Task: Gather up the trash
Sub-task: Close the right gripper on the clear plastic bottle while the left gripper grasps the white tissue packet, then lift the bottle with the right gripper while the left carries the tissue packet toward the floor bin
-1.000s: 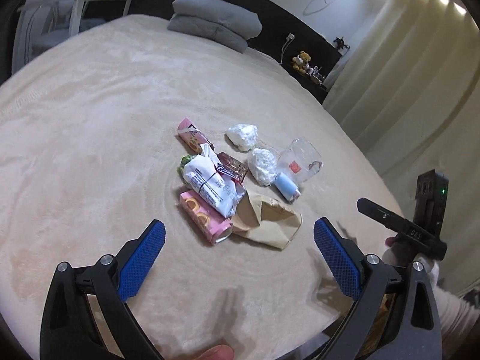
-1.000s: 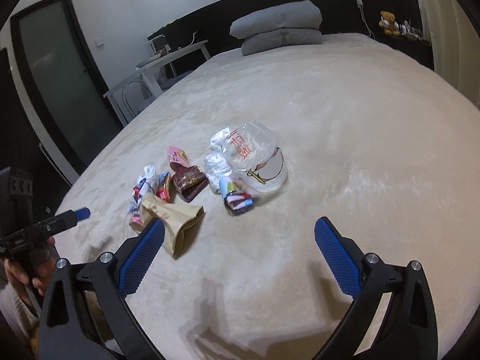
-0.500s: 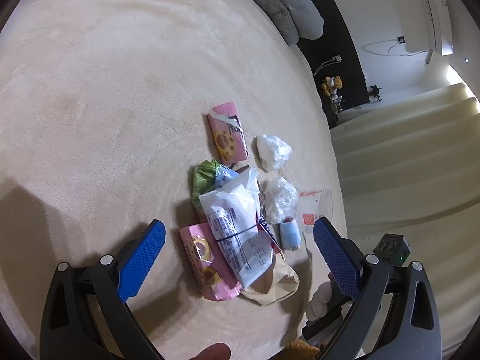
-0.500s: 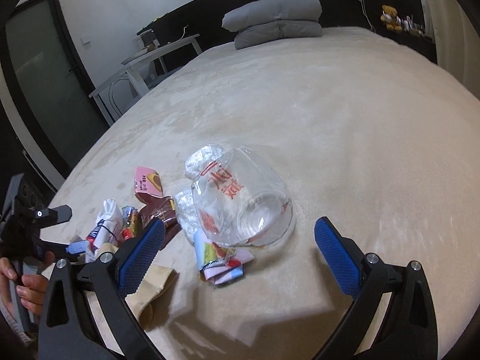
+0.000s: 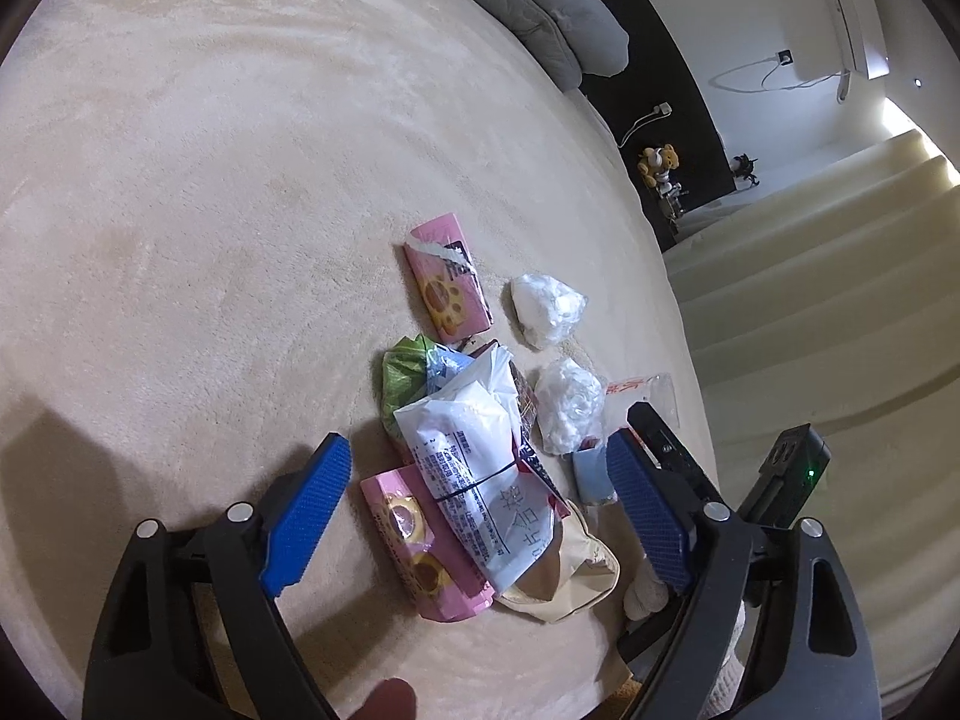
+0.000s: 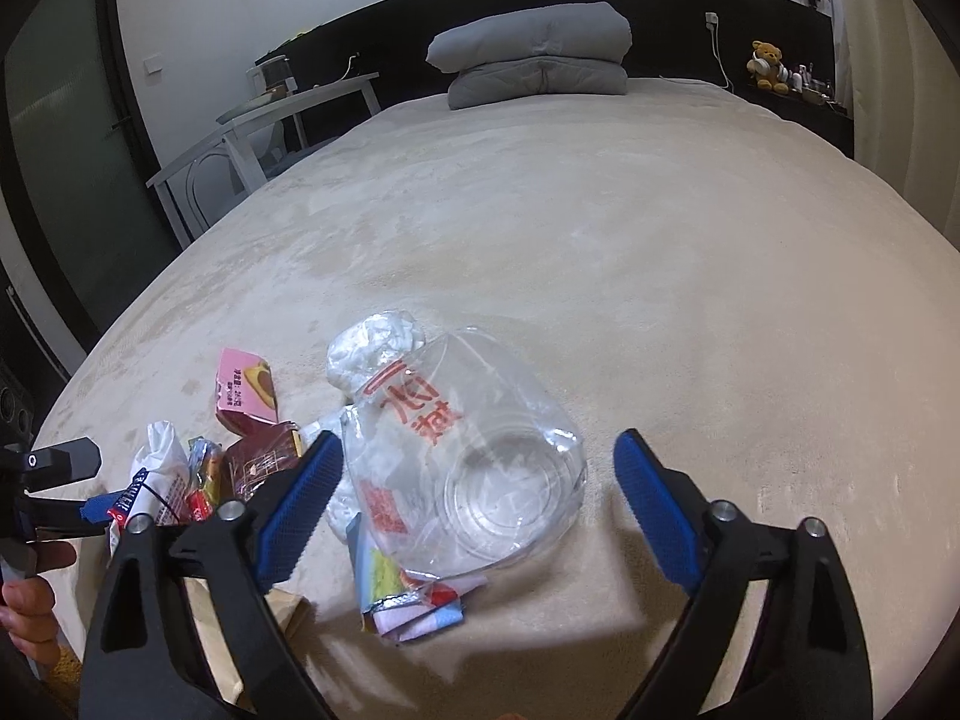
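A pile of trash lies on the beige bed. In the left wrist view my left gripper (image 5: pixel 480 510) is open, its jaws on either side of a white printed wrapper (image 5: pixel 480 468), a pink snack box (image 5: pixel 420 546) and a tan paper bag (image 5: pixel 570 576). A second pink box (image 5: pixel 447 288), a green wrapper (image 5: pixel 402 378) and two crumpled white plastic wads (image 5: pixel 549 306) lie beyond. In the right wrist view my right gripper (image 6: pixel 474 489) is open, its jaws on either side of a clear plastic cup (image 6: pixel 474 456) with red print. A small colourful wrapper (image 6: pixel 408 594) lies just in front of the cup.
Two grey pillows (image 6: pixel 534 54) are stacked at the head of the bed. A white side table (image 6: pixel 270 120) stands to the left of the bed, and a teddy bear (image 6: pixel 765 63) sits on the dark shelf at the right. Cream curtains (image 5: pixel 840 300) hang beside the bed.
Both grippers have moved forward and down over the pile. The left now frames the white wrapper and pink box. The right now frames the clear cup. Both stay open.
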Tool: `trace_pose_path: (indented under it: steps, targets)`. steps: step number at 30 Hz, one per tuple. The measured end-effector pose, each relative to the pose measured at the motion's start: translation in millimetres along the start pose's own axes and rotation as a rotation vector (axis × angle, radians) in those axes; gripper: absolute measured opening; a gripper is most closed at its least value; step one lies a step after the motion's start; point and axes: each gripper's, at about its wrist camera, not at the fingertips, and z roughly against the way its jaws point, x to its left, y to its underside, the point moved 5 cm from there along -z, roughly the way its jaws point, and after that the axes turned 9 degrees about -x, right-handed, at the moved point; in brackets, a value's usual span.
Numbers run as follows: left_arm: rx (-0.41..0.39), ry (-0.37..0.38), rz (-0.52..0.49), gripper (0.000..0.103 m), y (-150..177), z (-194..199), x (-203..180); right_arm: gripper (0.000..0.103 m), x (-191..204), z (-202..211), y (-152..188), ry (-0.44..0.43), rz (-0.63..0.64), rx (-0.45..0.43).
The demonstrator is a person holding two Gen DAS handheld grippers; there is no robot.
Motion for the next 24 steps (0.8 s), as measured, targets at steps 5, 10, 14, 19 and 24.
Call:
trace_pose_path:
  steps: [5,10,14,19,24]
  targets:
    - [0.008,0.015,-0.053,0.078,4,-1,-9,0.072,-1,12,-5,0.012,0.019,-0.029]
    - [0.018,0.023,-0.07,0.064,5,-8,-13,0.071,0,22,-7,0.011,0.021,-0.05]
    - [0.042,0.01,-0.1,0.045,8,-16,-14,0.071,1,32,-10,0.011,0.024,-0.066]
    - [0.016,0.01,-0.128,0.04,8,-12,-17,0.071,1,45,-12,0.014,0.021,-0.086]
    - [-0.032,0.051,-0.143,0.039,6,4,-27,0.071,-2,65,-13,0.015,-0.017,-0.107]
